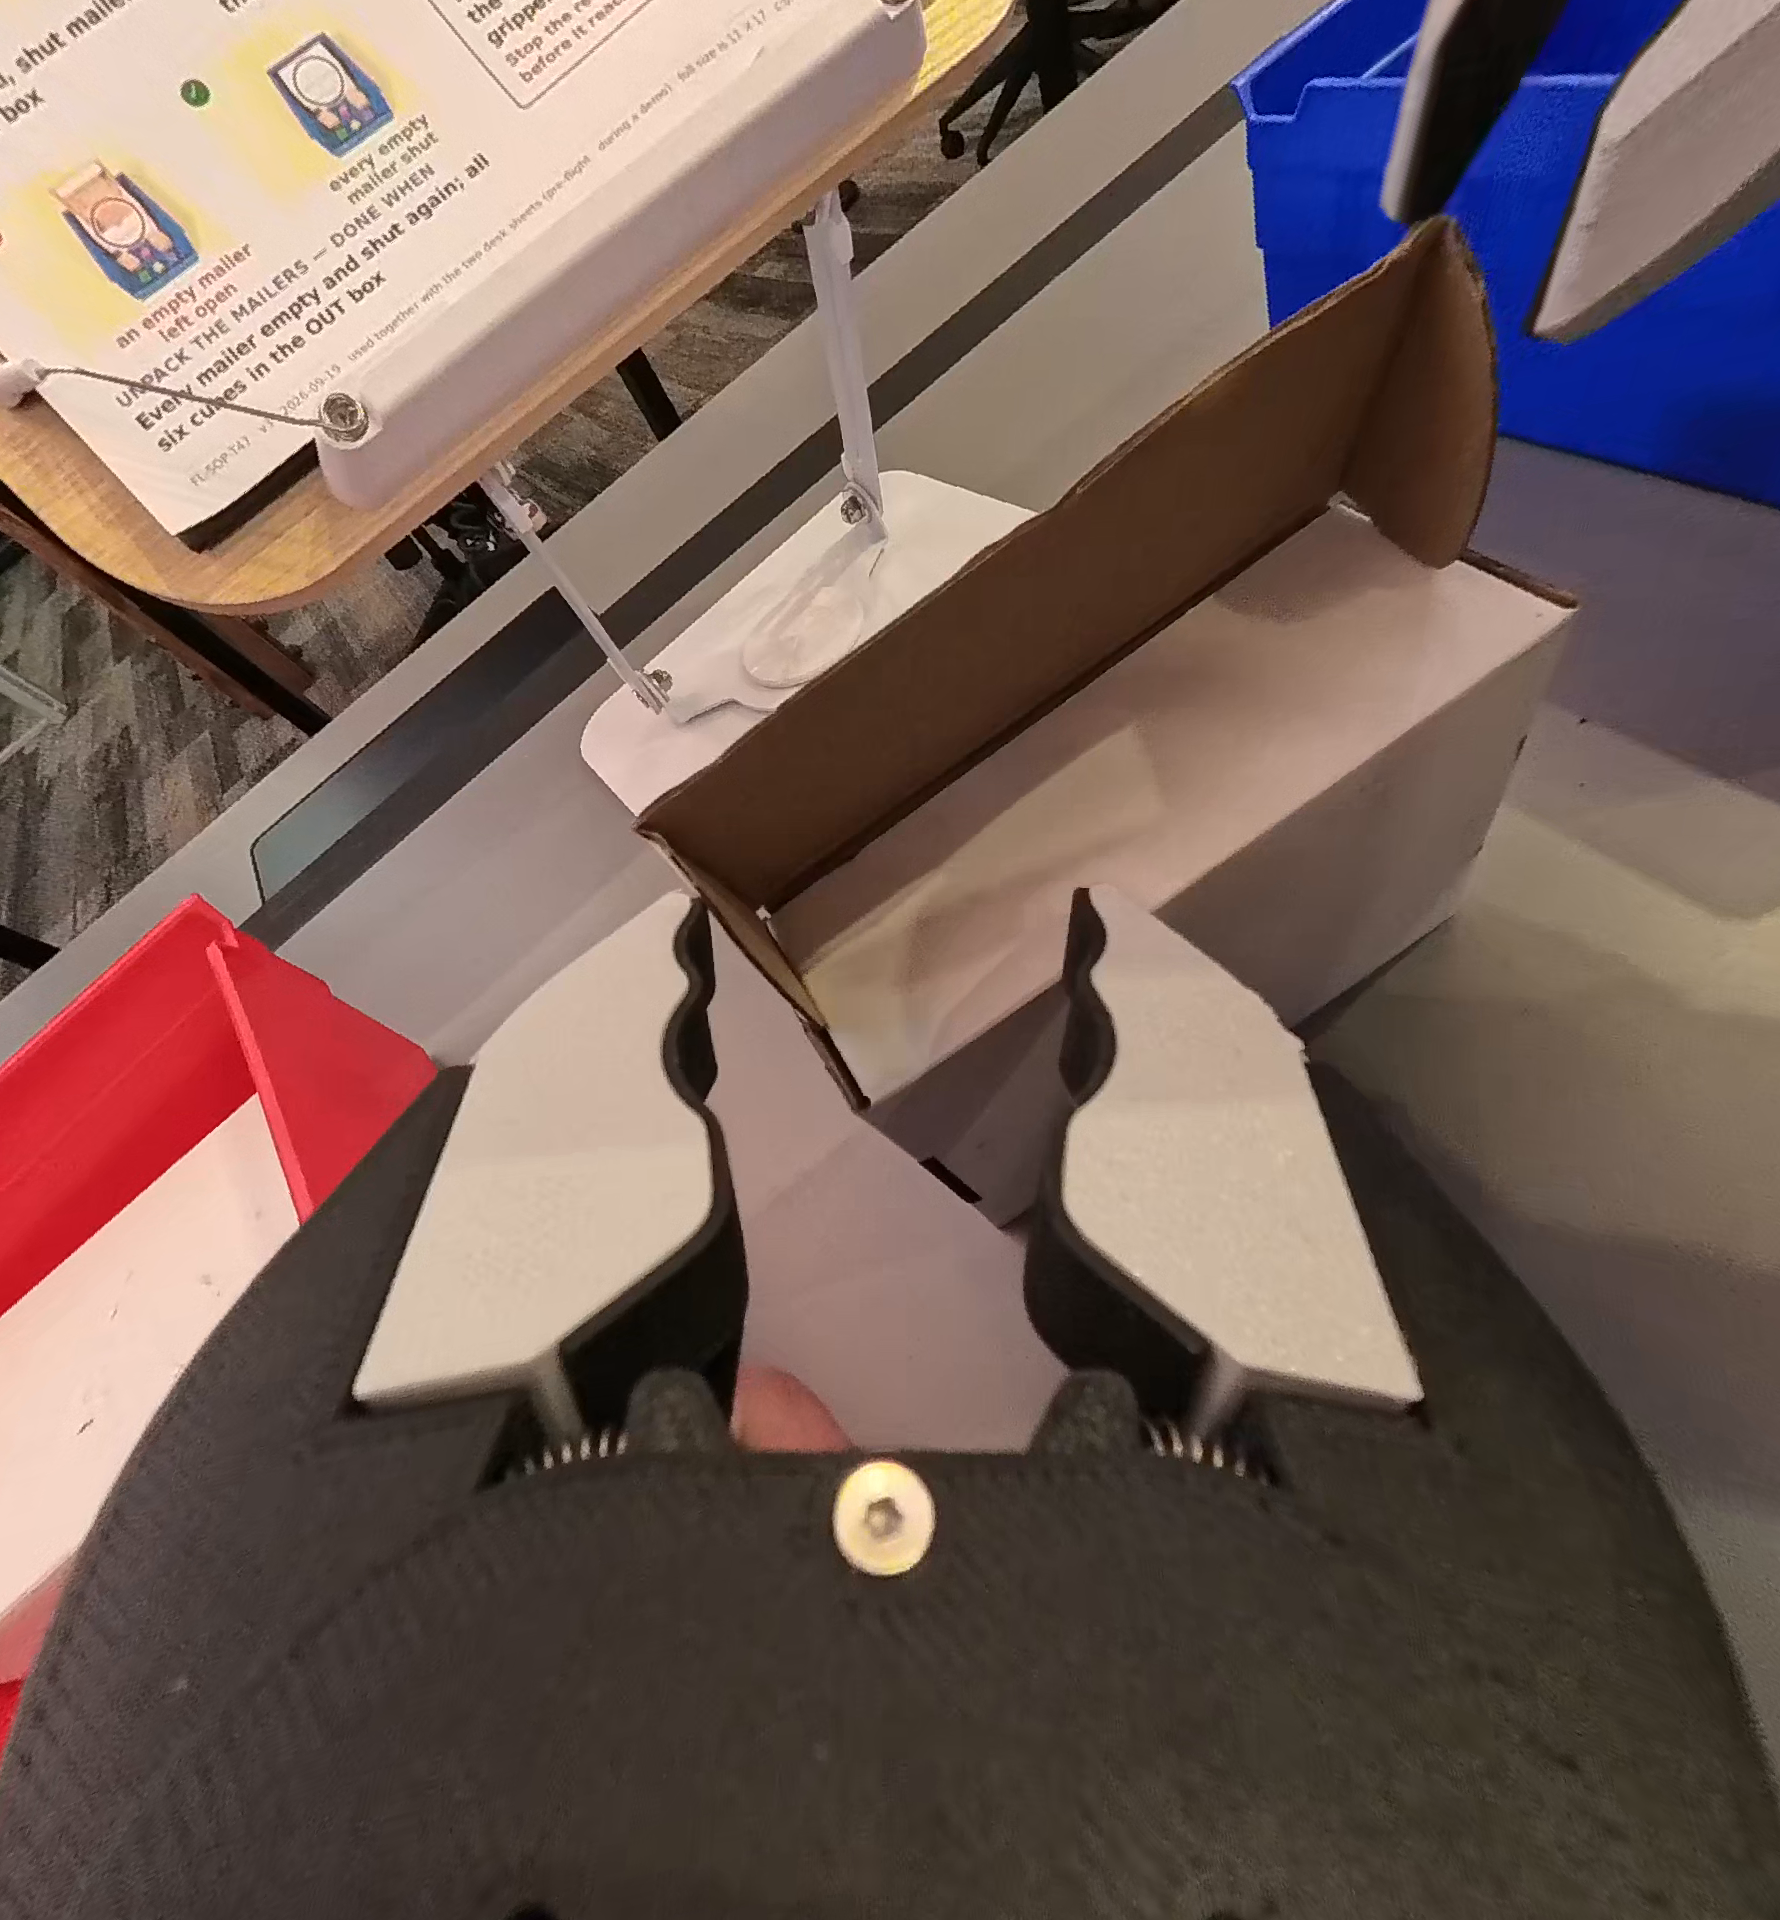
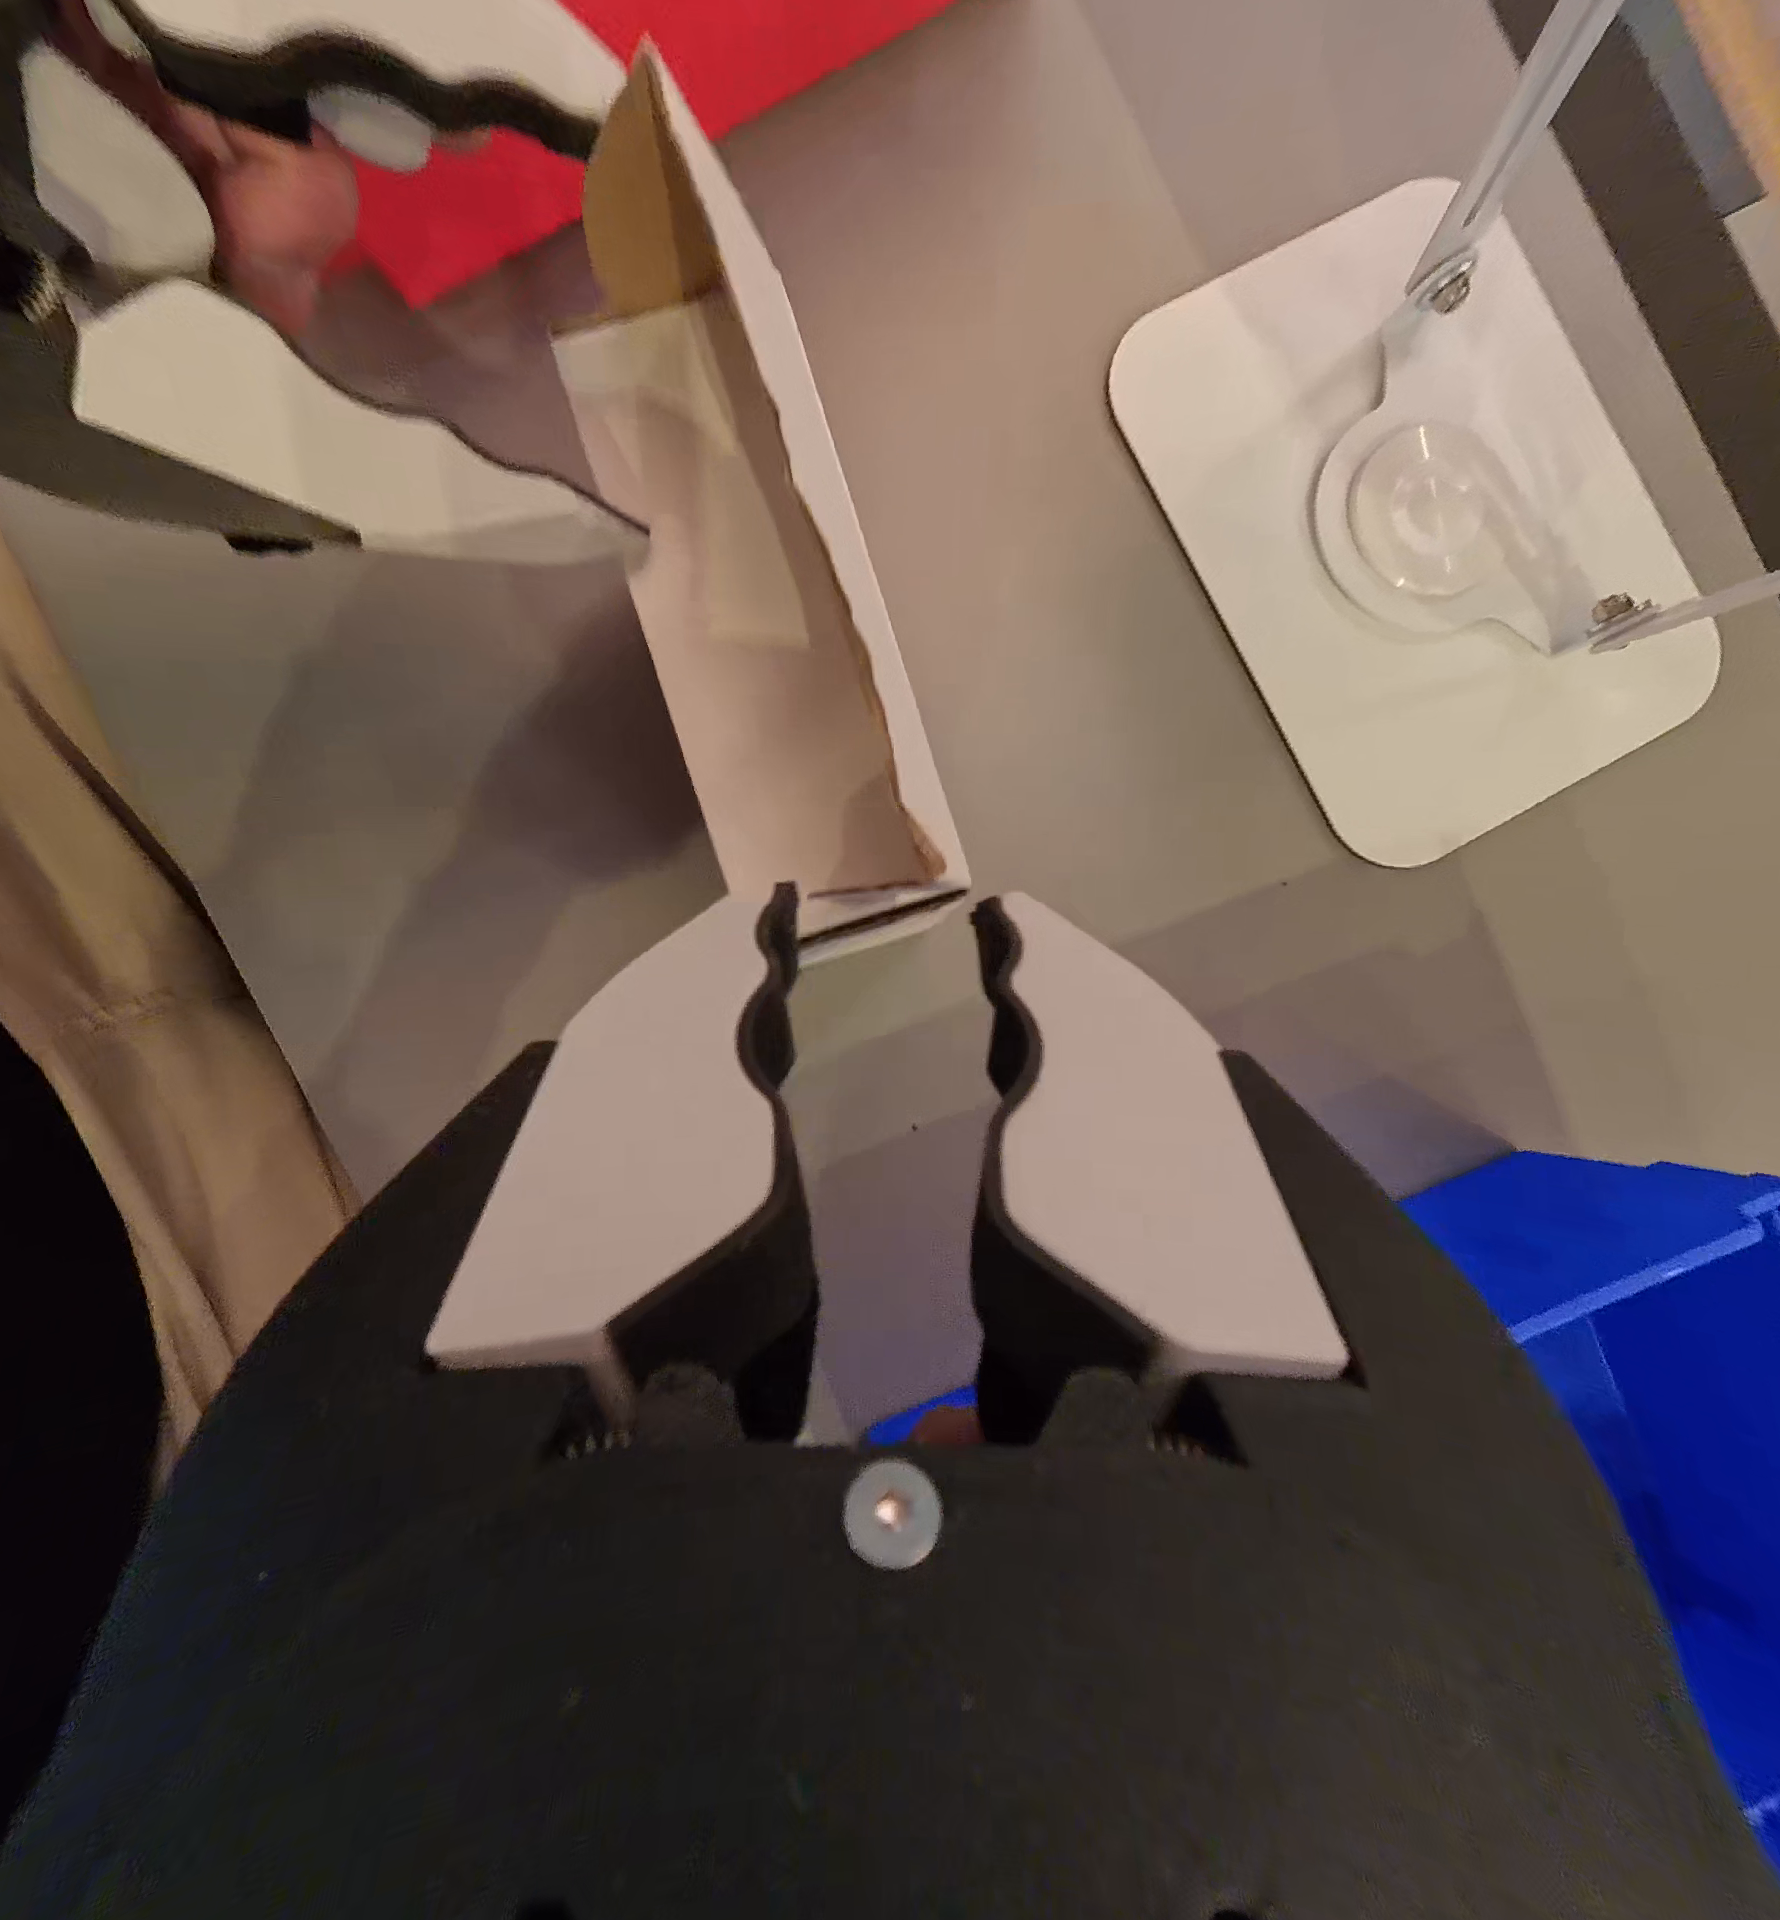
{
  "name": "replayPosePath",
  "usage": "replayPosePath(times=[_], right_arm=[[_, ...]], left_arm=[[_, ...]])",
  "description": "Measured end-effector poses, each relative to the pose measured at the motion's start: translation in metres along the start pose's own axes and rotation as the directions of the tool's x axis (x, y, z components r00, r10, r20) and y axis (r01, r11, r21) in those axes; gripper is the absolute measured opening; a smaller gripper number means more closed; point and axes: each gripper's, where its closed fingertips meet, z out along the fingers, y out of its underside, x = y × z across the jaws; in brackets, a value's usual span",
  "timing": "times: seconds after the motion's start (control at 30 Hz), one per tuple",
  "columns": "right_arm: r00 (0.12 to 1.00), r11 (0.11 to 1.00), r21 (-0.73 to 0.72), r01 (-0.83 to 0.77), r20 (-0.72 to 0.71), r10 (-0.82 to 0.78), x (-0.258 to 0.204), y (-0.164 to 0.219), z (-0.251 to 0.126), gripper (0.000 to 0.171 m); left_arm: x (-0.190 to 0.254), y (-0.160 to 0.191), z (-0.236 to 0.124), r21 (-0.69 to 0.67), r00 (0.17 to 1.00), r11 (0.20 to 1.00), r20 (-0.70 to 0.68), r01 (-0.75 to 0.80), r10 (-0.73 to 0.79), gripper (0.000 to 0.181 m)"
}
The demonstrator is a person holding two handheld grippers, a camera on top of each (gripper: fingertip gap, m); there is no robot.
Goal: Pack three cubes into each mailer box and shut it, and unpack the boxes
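A white mailer box (image 1: 1281,748) lies on the grey table, with a brown cardboard flap (image 1: 1073,623) standing up along its far edge. No cubes show, and the inside of the box is hidden. My left gripper (image 1: 886,925) is open and straddles the box's near corner. My right gripper (image 2: 884,914) is open at the other end of the box (image 2: 761,675), its tips either side of the end edge. The right gripper also shows in the left wrist view (image 1: 1530,208), above the flap's side tab. The left gripper also shows in the right wrist view (image 2: 611,332).
A red bin (image 1: 86,1091) stands left of the box and a blue bin (image 1: 1696,343) right of it. A white stand base (image 2: 1416,520) sits behind the box, holding an instruction sheet (image 1: 450,208). A person's beige clothing (image 2: 55,831) is at the table's edge.
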Motion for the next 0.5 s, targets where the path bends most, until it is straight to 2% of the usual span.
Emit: replayPosePath(times=[0.27,0.5], right_arm=[[0.999,1.0,-0.019,0.011,0.04,-0.01,0.001,0.001,0.016,0.02],[0.996,0.996,-0.048,0.07,0.061,-0.067,0.002,0.003,0.016,0.019]], left_arm=[[0.0,0.0,0.001,0.002,1.0,1.0,-0.005,-0.001,0.001,0.065],[0.001,-0.001,0.001,0.009,1.0,1.0,-0.022,-0.01,0.01,0.064]])
